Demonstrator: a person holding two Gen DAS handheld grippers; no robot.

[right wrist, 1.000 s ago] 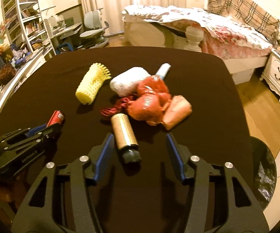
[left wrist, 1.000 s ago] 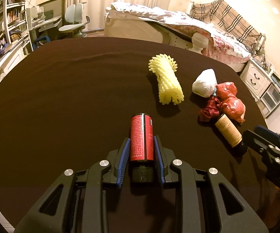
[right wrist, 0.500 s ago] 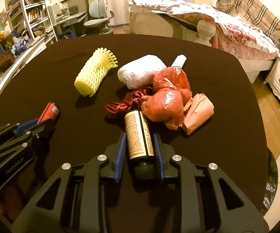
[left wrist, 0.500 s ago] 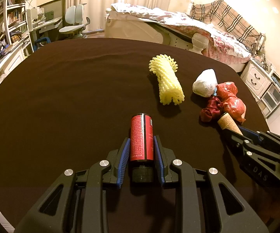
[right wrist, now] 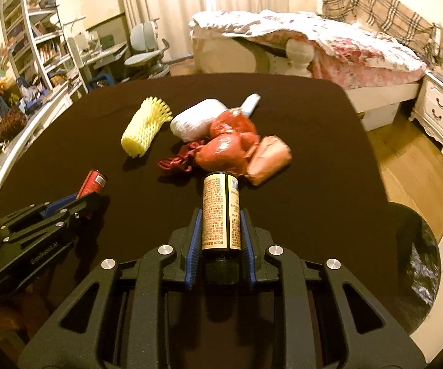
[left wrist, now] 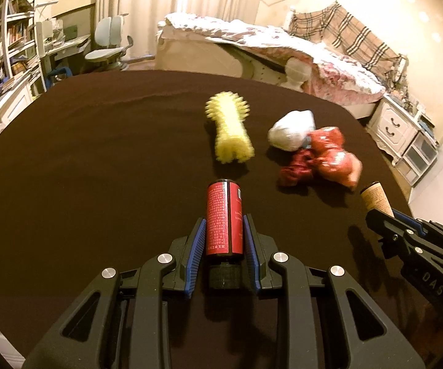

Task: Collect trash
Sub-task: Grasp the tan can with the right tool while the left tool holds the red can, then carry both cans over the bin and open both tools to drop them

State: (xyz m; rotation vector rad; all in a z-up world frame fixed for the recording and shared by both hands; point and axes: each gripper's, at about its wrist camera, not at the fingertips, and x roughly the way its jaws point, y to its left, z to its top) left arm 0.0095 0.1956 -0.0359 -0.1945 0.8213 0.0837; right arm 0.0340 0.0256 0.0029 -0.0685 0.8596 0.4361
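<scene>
My left gripper (left wrist: 224,230) is shut on a red bottle (left wrist: 223,218) with a black cap and holds it above the dark table (left wrist: 98,169). My right gripper (right wrist: 221,221) is shut on a tan-labelled bottle (right wrist: 221,212) with a dark cap, also lifted. On the table lie a yellow foam net (right wrist: 146,126), a white wad (right wrist: 195,121), crumpled red bags (right wrist: 230,144), a dark red scrap (right wrist: 178,161) and a pink packet (right wrist: 269,158). The red bottle also shows in the right wrist view (right wrist: 92,183), and the tan bottle in the left wrist view (left wrist: 375,198).
A black-lined bin (right wrist: 418,264) stands on the floor off the table's right edge. A bed (right wrist: 329,43) lies beyond the table, a white nightstand (right wrist: 439,113) at the right, shelves (right wrist: 33,46) and a desk chair (right wrist: 146,52) at the left.
My right gripper moved onto the tan bottle, shut on it and lifted it back from the pile. My left gripper lifted the red bottle off the table.
</scene>
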